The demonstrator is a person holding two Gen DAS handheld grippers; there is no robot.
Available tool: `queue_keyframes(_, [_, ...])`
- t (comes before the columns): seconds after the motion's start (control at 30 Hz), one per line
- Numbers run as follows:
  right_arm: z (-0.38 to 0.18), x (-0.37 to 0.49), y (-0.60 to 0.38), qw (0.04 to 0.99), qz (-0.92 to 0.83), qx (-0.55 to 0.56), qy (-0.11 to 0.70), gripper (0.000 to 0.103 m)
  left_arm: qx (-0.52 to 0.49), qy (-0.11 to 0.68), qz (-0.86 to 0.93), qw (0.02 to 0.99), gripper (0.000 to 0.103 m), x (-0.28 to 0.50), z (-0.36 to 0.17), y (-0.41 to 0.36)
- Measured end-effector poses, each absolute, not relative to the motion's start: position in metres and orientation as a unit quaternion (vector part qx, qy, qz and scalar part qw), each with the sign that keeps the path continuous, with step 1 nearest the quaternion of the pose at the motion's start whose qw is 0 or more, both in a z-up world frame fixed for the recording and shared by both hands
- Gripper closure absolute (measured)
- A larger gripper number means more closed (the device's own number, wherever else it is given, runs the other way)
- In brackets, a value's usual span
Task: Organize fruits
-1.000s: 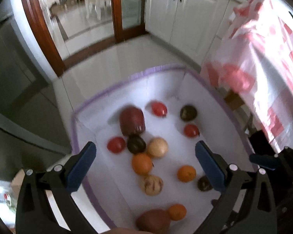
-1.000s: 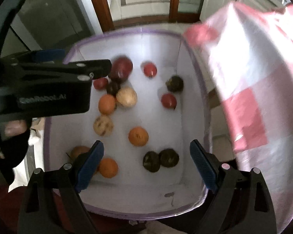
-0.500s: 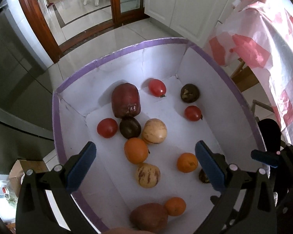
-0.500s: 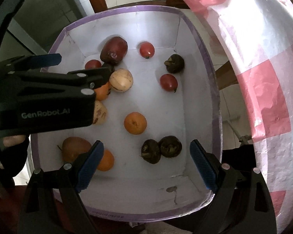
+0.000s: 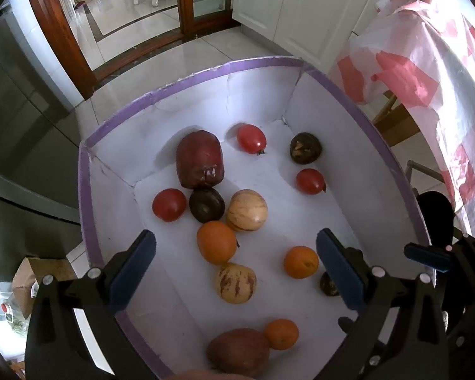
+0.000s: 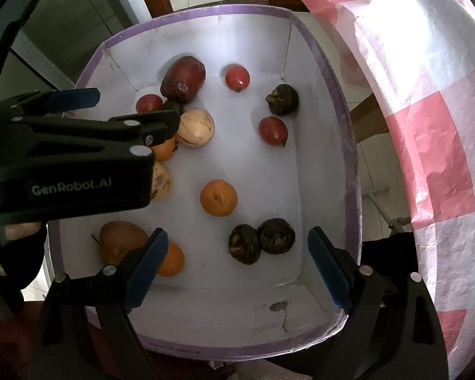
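From the left wrist, the left gripper (image 5: 234,264) hangs spread and empty above the purple-rimmed box (image 5: 256,63), an orange (image 5: 216,242) just ahead between its jaws, likely the first pick. From the right wrist, the right gripper (image 6: 234,264) is likewise agape, two dark wrinkled fruits (image 6: 261,240) just ahead.

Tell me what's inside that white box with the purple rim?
The box holds loose fruit: tomatoes, oranges, striped melons, dark wrinkled fruits. The left tool hides part of some.
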State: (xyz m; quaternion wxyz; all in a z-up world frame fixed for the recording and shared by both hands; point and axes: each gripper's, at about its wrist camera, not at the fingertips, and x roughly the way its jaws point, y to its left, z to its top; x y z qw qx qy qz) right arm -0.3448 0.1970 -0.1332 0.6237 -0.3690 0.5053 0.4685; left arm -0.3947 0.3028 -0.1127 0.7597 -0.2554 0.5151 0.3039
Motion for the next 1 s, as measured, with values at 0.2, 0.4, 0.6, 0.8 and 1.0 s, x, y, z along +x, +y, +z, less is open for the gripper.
queue_keyframes(0.2, [-0.1344,-0.3448,0.1964,0.623,0.468,-0.370,0.506,0.016,-0.256,0.515,0.304,0.759,0.002,-0.3946,-0.1129,0.3024])
queue_keyframes(0.4, [-0.1361,-0.3446,0.1961,0.622,0.467,-0.370,0.508,0.016,-0.257,0.516,0.303,0.759,0.002,-0.3942,-0.1139,0.3032])
queue_keyframes(0.6, [-0.1375,-0.3445,0.1954,0.621,0.466,-0.370,0.509,0.016,-0.257,0.516,0.303,0.759,0.002,-0.3941,-0.1144,0.3030])
queue_keyframes(0.8, [-0.1383,-0.3443,0.1956,0.621,0.467,-0.371,0.510,0.016,-0.257,0.516,0.303,0.759,0.002,-0.3942,-0.1141,0.3038])
queue_keyframes(1.0, [-0.1395,-0.3437,0.1950,0.620,0.466,-0.371,0.510,0.016,-0.257,0.516,0.302,0.759,0.002,-0.3940,-0.1146,0.3038])
